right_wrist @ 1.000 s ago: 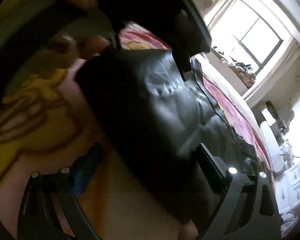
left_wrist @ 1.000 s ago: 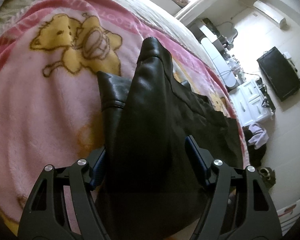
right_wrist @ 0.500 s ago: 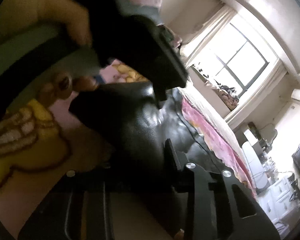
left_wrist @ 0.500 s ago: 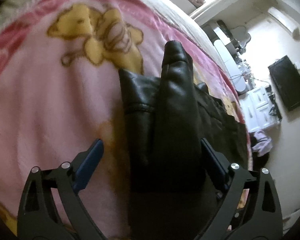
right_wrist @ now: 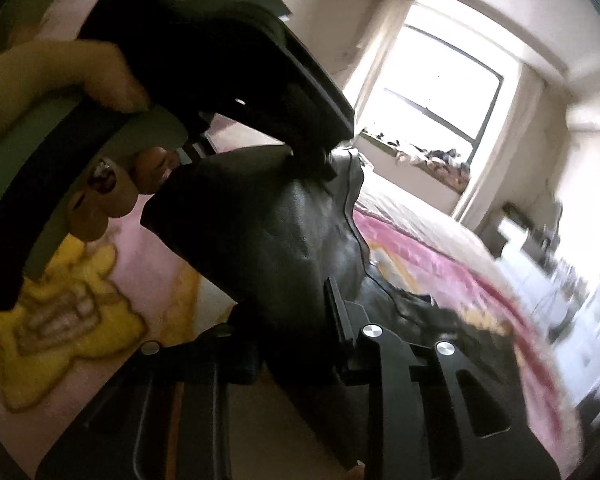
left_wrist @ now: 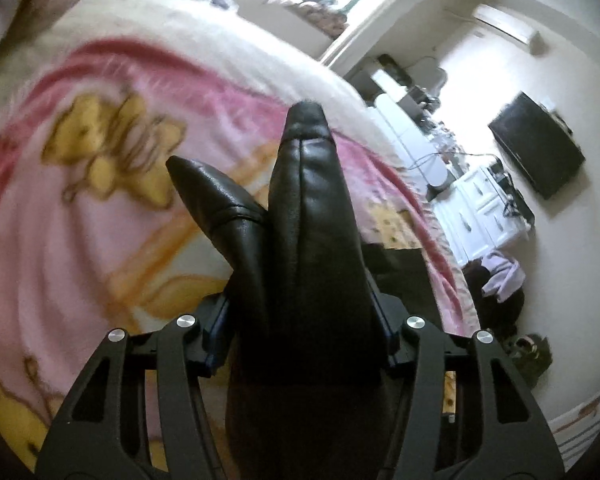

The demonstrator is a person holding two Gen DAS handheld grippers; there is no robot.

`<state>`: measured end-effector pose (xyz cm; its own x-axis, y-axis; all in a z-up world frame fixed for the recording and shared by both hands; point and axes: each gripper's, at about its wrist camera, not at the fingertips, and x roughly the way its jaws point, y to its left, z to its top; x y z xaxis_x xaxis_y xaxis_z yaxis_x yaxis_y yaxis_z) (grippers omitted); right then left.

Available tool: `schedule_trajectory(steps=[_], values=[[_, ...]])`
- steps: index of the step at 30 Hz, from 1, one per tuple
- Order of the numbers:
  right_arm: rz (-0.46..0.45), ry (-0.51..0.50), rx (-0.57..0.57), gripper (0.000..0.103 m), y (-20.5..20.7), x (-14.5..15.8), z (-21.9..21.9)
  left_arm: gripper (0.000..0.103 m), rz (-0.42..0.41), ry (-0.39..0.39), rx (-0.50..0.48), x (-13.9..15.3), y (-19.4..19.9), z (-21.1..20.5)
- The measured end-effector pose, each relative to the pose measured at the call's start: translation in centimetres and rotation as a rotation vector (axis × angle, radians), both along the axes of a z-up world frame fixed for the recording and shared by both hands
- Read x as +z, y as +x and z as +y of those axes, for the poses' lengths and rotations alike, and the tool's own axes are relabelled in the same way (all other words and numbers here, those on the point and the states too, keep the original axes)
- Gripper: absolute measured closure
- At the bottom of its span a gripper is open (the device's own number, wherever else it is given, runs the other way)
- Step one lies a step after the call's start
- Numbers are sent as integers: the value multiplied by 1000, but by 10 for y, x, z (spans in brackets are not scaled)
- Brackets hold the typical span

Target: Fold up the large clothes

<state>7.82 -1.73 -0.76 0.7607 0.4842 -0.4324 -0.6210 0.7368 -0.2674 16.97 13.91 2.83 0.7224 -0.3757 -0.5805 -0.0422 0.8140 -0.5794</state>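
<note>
A black leather garment (left_wrist: 312, 208) lies on a pink blanket (left_wrist: 80, 240) with yellow bear prints. In the left wrist view, my left gripper (left_wrist: 302, 328) has a thick fold of it between its pads, and a sleeve-like end sticks out to the left. Its jaws are closing and press on the fold. In the right wrist view, my right gripper (right_wrist: 292, 336) grips another part of the garment (right_wrist: 260, 232), its jaws still closing. A hand (right_wrist: 60, 76) holds the left gripper's body (right_wrist: 228, 60) just above and left of it.
The bed's edge runs along the right of the blanket (right_wrist: 440, 264). Beyond it stand a white dresser (left_wrist: 488, 208), a black screen (left_wrist: 536, 156) on the wall and a pile of clothes (left_wrist: 496, 276) on the floor. A bright window (right_wrist: 432, 92) is at the far end.
Both grippers have risen and lifted the garment off the blanket. The left jaws spread wide, then closed in on the fold. The right jaws closed from wide open onto the leather.
</note>
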Motion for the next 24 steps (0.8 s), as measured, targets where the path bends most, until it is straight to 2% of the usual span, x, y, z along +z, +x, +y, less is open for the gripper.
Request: schedule_trajectory(steps=[7, 12, 17, 24], values=[[146, 247, -77, 81, 21, 26, -66, 55, -36, 129, -62, 40, 14, -69], [282, 436, -132, 82, 37, 19, -122, 55, -40, 197, -116, 48, 23, -120], [322, 504, -175, 83, 43, 11, -157, 55, -45, 252, -157, 49, 35, -167], [353, 563, -210, 83, 48, 5, -198, 55, -37, 254, -208, 46, 50, -209]])
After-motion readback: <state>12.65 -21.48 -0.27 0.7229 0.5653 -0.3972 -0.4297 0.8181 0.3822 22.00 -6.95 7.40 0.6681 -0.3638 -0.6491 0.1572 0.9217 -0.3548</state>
